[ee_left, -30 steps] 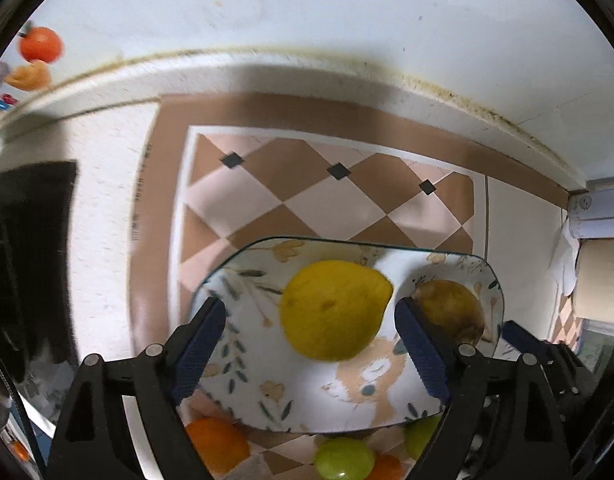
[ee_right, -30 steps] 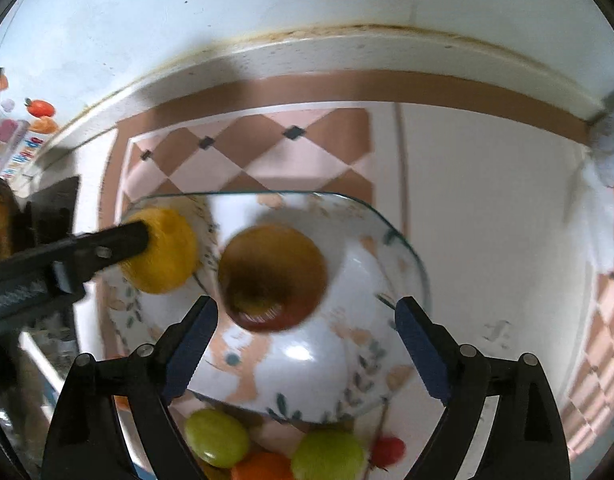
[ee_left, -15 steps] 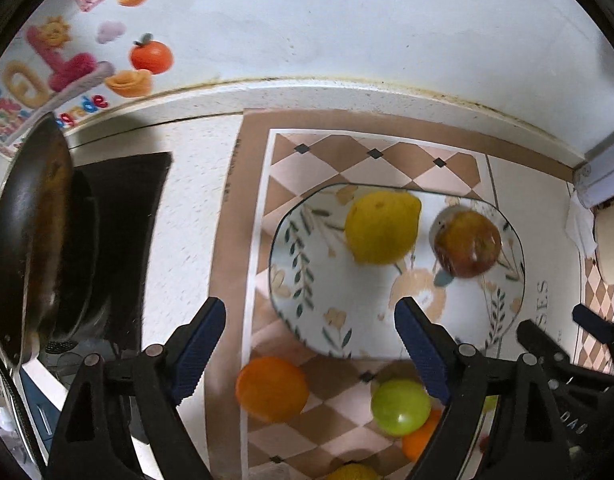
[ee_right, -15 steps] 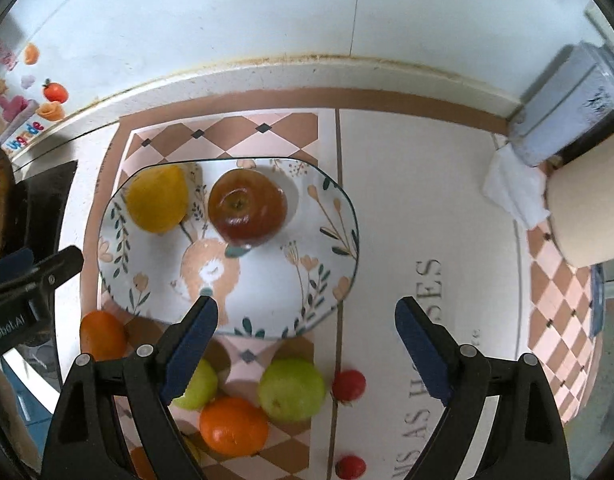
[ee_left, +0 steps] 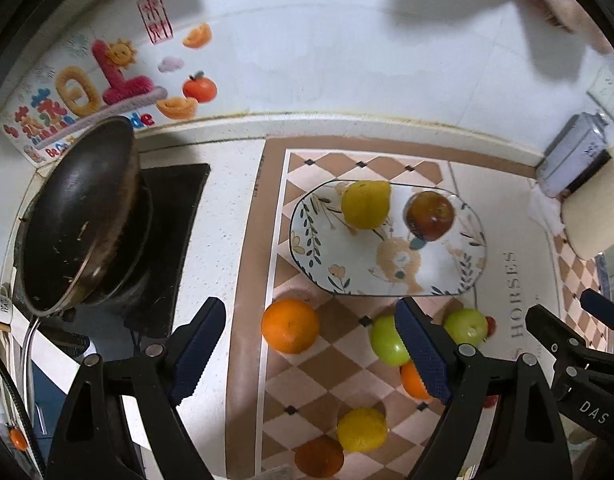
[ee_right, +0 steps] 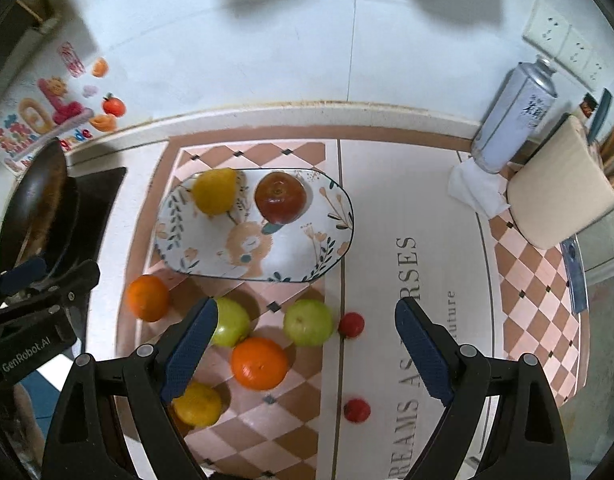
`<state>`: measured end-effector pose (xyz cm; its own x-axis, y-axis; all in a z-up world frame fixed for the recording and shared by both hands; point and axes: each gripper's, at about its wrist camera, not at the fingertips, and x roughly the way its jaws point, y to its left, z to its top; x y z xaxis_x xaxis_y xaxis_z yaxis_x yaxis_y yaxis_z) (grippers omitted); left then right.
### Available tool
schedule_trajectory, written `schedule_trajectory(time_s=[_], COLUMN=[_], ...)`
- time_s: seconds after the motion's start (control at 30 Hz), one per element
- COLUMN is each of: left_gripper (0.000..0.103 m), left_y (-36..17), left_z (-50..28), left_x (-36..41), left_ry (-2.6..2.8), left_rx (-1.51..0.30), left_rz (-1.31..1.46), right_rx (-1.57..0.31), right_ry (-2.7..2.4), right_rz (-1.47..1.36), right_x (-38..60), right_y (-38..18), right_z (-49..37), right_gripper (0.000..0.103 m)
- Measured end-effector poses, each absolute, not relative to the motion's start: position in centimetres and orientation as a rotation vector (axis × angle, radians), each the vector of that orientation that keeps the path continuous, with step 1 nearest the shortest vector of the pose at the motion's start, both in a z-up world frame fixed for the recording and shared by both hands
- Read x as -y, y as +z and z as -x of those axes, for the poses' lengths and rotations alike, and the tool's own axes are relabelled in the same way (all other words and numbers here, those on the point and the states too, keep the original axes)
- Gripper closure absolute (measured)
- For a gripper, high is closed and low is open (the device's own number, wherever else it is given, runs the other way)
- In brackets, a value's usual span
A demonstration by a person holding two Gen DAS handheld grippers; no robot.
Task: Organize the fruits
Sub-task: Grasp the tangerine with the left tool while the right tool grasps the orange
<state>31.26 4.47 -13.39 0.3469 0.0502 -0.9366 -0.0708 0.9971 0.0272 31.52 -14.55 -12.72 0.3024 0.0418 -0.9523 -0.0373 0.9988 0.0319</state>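
A patterned plate (ee_left: 439,276) (ee_right: 307,256) holds a lemon (ee_left: 365,204) (ee_right: 214,191) and a red apple (ee_left: 429,216) (ee_right: 280,197). In front of it on the mat lie an orange (ee_left: 290,325) (ee_right: 147,297), two green fruits (ee_right: 230,322) (ee_right: 308,322), another orange (ee_right: 259,362), a second lemon (ee_left: 361,429) (ee_right: 197,404) and two small red fruits (ee_right: 351,324) (ee_right: 356,409). My left gripper (ee_left: 311,352) is open and empty above the loose fruit. My right gripper (ee_right: 307,354) is open and empty above the same pile.
A black pan (ee_left: 79,216) sits on a stove at the left. A spray can (ee_right: 515,114), crumpled paper (ee_right: 473,188) and a beige block (ee_right: 559,196) stand at the back right. The wall runs close behind the plate.
Both grippers have pulled back and up from the plate, leaving the lemon and the apple on it. More of the counter and the loose fruit has come into view.
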Motion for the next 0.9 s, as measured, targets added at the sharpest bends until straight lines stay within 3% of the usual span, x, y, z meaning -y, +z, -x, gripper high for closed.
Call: schedule_trajectory(time_s=[0.4,0.53,0.6,0.9], left_gripper=[0.017,0.017,0.009,0.008], left_y=[-9.1,-11.1,-13.1,-22.7], left_z=[-25.9,-25.2,-24.9,-21.6], left_x=[-4.0,-4.6,-4.9,-5.0], left_ry=[0.056,0.056,0.055,0.057], left_rx=[-1.127,-1.198,-1.257,-1.521], left_rz=[0.03,0.04,0.044,-0.024], right_rx=[-1.227,-1.317,-1.369,-1.561], right_ry=[0.08,0.112,0.126,0.17], right_rz=[-0.074,-0.134,-0.173,-0.248], right_x=[14.9,15.3,15.6,15.0], right_y=[-9.7,-13.3,-15.8,-26.9], right_z=[-26.5,-26.0,-26.1,-27.4], right_gripper=[0.011,0.011,0.011,0.011])
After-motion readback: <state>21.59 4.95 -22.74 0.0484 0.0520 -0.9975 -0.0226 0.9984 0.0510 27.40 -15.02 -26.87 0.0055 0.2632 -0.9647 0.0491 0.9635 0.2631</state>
